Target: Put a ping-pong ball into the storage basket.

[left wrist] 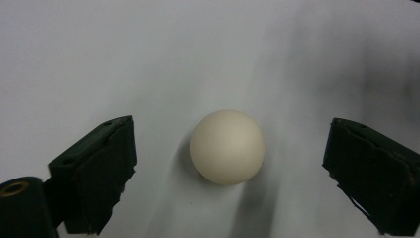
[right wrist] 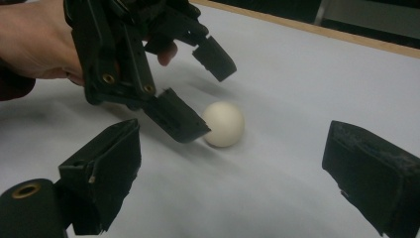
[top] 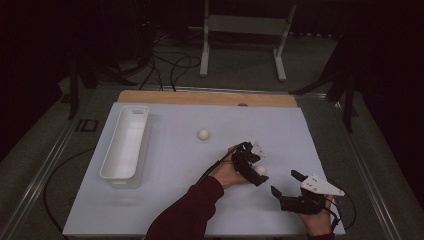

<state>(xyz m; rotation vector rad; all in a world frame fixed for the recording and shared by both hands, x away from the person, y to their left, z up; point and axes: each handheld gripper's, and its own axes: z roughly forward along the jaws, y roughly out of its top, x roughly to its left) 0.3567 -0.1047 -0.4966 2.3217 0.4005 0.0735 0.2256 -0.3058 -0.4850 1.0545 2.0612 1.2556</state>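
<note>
A pale sheet covers the bench [top: 165, 200], with a strip of bare wood along its far edge and dark floor and cables beyond. The left gripper [top: 255, 170] straddles a white ball [left wrist: 228, 147] lying on the sheet, its fingers apart and not touching it. Just beside the ball, the right gripper [top: 285, 182] rests with fingers spread wide, empty. A second ball [top: 203, 134] and a white tray [top: 125, 145] lie farther from it.

A dark maroon long sleeve [top: 187, 212] covers the forearm at the lower middle of the high view. Each hand carries a black two-jaw gripper with blocky matte pads [left wrist: 96, 171]: the left gripper [top: 256, 169] trails a black cable, the right gripper [top: 286, 183] bears a pale grey three-cornered plate [top: 320, 185]. Brass-coloured eyelets [right wrist: 25, 190] sit at the lower left of both gripper views.
</note>
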